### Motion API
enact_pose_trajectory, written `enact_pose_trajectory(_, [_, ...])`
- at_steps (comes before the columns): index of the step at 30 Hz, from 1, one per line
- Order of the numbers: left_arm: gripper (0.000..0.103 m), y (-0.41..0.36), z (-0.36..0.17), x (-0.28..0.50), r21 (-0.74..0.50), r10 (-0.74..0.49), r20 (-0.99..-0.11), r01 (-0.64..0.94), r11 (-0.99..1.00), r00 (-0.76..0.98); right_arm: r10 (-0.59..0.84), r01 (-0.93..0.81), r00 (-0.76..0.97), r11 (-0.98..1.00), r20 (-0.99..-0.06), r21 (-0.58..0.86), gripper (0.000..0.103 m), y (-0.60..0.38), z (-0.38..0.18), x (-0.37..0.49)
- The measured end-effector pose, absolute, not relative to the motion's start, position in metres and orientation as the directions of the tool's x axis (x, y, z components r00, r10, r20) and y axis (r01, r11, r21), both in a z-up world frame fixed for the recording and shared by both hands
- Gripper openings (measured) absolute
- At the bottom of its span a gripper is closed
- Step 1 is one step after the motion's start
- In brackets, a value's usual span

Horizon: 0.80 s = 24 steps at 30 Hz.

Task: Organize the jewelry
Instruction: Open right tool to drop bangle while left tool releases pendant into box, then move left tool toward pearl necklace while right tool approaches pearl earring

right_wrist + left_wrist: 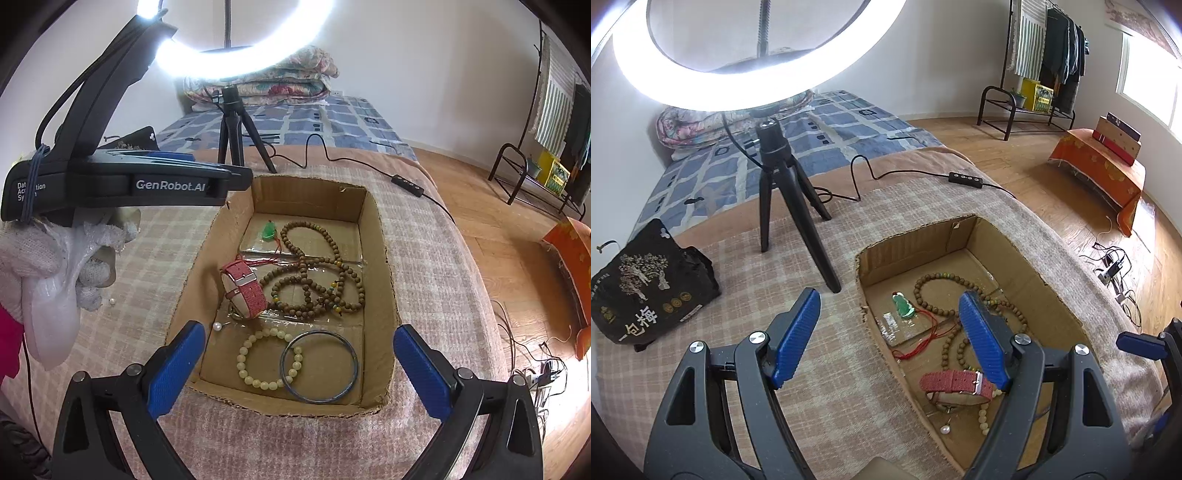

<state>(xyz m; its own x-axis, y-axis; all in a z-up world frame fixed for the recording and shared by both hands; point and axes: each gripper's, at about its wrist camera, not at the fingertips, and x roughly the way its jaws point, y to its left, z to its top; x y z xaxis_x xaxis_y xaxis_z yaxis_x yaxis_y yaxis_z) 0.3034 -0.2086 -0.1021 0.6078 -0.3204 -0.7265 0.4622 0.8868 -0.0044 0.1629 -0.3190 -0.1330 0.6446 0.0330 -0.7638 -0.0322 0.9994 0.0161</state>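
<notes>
An open cardboard box (384, 266) sits on the plaid blanket and holds the jewelry: a green pendant on a red cord (269, 230), brown bead strands (314, 284), a red strap watch (245, 290), a cream bead bracelet (269, 358), a blue bangle (319, 365) and a pearl earring (217, 326). In the left wrist view the box (1049, 295) shows the pendant (903, 306), beads (934, 291), watch (955, 382) and pearl (945, 429). My left gripper (890, 338) is open and empty over the box's left edge. My right gripper (299, 363) is open and empty over the box's near end.
A ring light on a black tripod (786, 192) stands behind the box, its cable and switch (964, 179) across the blanket. A black printed bag (646, 284) lies at left. A loose pearl (112, 302) rests on the blanket left of the box. The bed edge drops to wooden floor at right.
</notes>
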Motion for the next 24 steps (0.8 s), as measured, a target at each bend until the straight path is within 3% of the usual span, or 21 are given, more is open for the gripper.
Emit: enact_pose_trajectory(24, [0.08, -0.093, -0.037, 0.252, 0.012, -0.255, -0.662, 0.35, 0.937, 0.705, 0.089, -0.091, 0.706, 0.995, -0.702, 0.034, 0.103, -0.256, -0.102, 0.129])
